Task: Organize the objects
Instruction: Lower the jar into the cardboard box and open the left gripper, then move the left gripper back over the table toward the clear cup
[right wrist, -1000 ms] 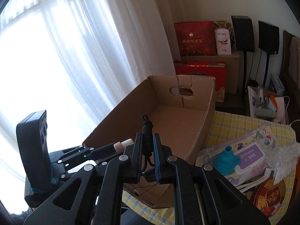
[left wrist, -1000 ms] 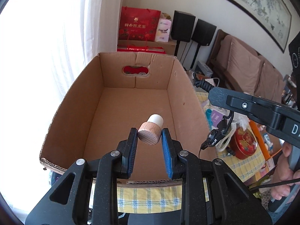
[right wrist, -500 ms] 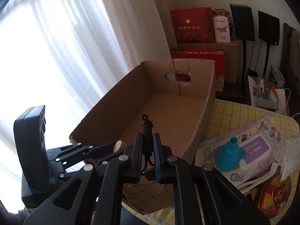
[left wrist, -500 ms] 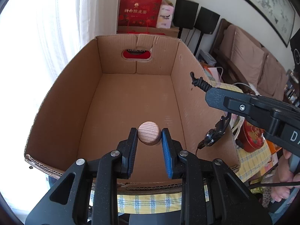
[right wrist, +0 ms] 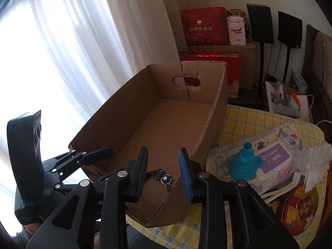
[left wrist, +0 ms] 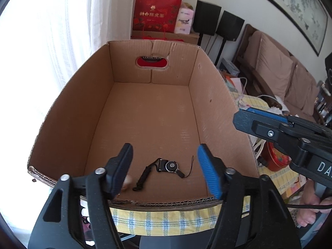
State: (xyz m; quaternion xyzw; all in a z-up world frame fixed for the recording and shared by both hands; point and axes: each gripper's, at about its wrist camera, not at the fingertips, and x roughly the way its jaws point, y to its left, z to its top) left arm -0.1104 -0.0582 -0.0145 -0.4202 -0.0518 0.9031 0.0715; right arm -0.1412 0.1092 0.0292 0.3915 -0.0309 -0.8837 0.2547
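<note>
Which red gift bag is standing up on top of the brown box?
The red bag with gold characters, upright beside the white pack; the other red bag sits lower, below it.

My right gripper (right wrist: 164, 161) hangs over the near corner of the open brown cardboard box (right wrist: 116, 114), jaws spread, nothing between them. On the box floor below lies a small black lanyard clip with a round grey button (right wrist: 164, 178). My left gripper (right wrist: 97, 153) reaches over the box's left wall. A teal collapsible funnel (right wrist: 241, 161) stands on the yellow checked tablecloth (right wrist: 244, 120), right of the box.
</note>
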